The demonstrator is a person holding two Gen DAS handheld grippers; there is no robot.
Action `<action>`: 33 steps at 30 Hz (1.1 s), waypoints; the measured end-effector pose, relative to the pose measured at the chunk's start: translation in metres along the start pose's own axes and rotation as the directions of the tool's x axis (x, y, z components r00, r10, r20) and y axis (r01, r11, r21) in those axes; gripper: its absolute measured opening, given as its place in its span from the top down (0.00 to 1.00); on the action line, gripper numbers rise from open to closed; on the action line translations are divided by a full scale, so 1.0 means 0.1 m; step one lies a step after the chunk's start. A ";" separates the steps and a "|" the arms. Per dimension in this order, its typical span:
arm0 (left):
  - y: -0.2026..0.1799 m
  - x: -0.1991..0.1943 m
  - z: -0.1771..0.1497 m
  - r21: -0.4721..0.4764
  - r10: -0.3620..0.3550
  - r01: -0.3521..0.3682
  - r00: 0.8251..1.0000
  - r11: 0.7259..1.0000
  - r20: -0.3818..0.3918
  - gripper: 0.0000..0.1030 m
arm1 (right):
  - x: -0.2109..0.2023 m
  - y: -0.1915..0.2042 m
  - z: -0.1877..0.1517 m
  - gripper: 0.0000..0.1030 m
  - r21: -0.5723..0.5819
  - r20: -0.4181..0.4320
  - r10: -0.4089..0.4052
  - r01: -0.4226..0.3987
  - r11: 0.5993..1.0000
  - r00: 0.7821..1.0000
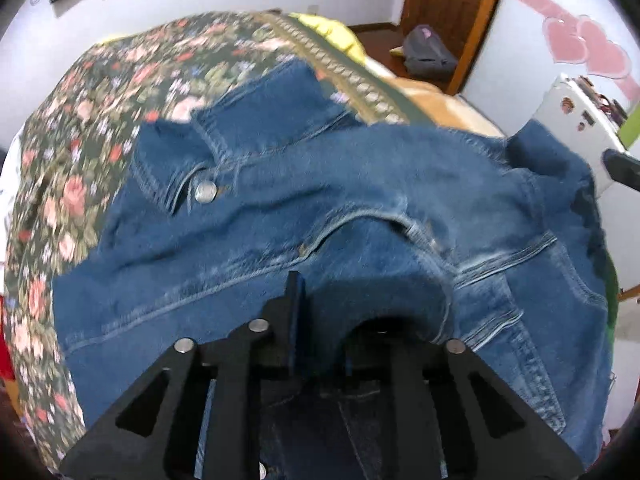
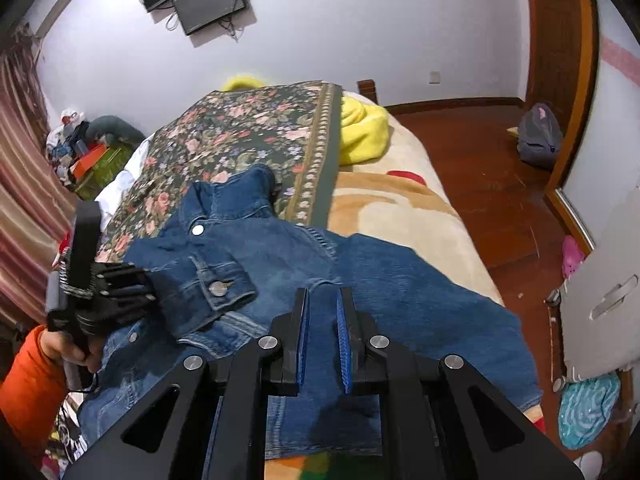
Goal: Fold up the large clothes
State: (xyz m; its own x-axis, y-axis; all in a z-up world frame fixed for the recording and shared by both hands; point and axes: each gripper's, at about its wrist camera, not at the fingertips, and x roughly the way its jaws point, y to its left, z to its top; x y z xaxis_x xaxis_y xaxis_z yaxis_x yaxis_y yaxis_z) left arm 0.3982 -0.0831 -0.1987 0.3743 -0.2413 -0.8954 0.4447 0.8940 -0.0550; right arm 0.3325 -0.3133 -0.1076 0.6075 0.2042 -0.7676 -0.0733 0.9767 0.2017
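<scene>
A blue denim jacket (image 1: 280,216) lies spread on the floral bedspread (image 1: 80,140), its collar toward the far end and its silver buttons (image 2: 218,289) facing up. My left gripper (image 1: 332,292) is shut on a fold of the jacket near its left edge. The cloth bunches over the right finger and hides it, and only the left finger (image 1: 294,284) shows. In the right wrist view a hand in an orange sleeve (image 2: 32,372) holds this left gripper (image 2: 148,284). My right gripper (image 2: 322,296) is shut on the jacket (image 2: 400,300) near the front hem, with denim between its blue pads.
The bed carries a yellow blanket (image 2: 360,132) and a beige blanket (image 2: 384,208) to the right of the bedspread. A grey backpack (image 2: 538,136) sits on the wooden floor by the door. A white cabinet door (image 2: 604,292) stands at the right. Clutter (image 2: 88,152) is piled at the left.
</scene>
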 end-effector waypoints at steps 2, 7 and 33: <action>0.03 -0.03 -0.04 -0.017 -0.015 0.015 1.000 1.000 -0.007 0.80 | -0.02 0.06 0.01 0.91 -0.015 0.002 -0.002 0.002 1.000 1.000; 0.19 -0.36 -0.14 -0.030 -0.043 0.045 0.998 0.999 0.043 0.39 | 0.00 0.16 0.11 0.90 -0.033 0.004 0.009 -0.009 0.999 1.000; 3.13 0.37 -0.82 -0.588 0.089 -0.082 0.996 0.804 -0.017 0.19 | 2.40 1.03 0.77 0.90 -0.390 -0.287 -0.218 0.095 0.916 0.933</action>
State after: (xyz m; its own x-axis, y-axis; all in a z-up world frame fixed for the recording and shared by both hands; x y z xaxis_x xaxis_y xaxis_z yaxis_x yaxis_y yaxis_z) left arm 0.4842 0.2185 -0.2857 0.3982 -0.1544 -0.9042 -0.1516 0.9611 -0.2309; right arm 0.5317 -0.1687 -0.2247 0.3561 -0.0038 -0.9344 -0.3179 0.9398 -0.1250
